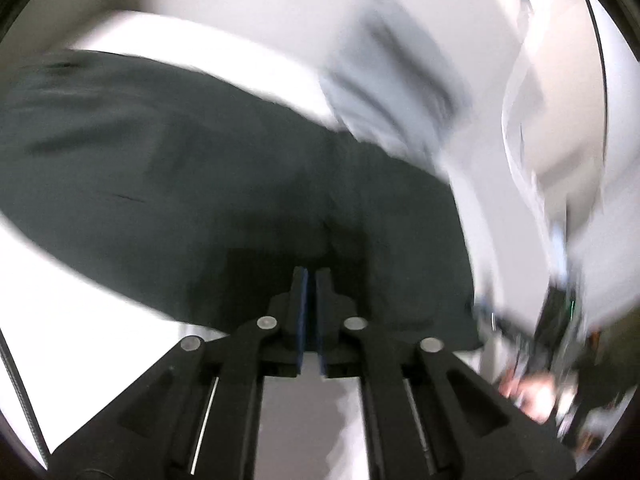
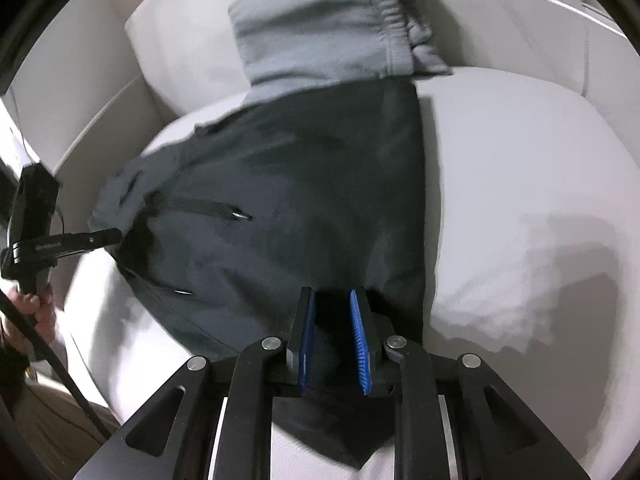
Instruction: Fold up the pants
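Dark pants (image 2: 300, 200) lie flat on a white padded surface (image 2: 520, 180), zip pockets and waistband toward the left. My right gripper (image 2: 332, 300) stands over their near edge. Its blue pads (image 2: 360, 336) are a little apart, with dark cloth between them but not pinched. My left gripper (image 2: 116, 235) reaches in from the left, its tip at the waistband. In the blurred left wrist view its fingertips (image 1: 312, 276) stand a narrow slit apart above the pants (image 1: 200, 180), with nothing between them.
A folded grey sweatpants leg (image 2: 320, 32) with an elastic cuff lies at the far end and overlaps the dark pants. A white pillow (image 2: 180, 40) sits behind it. A person's hand (image 2: 36, 308) grips the left tool, and a black cable (image 2: 64, 380) trails below it.
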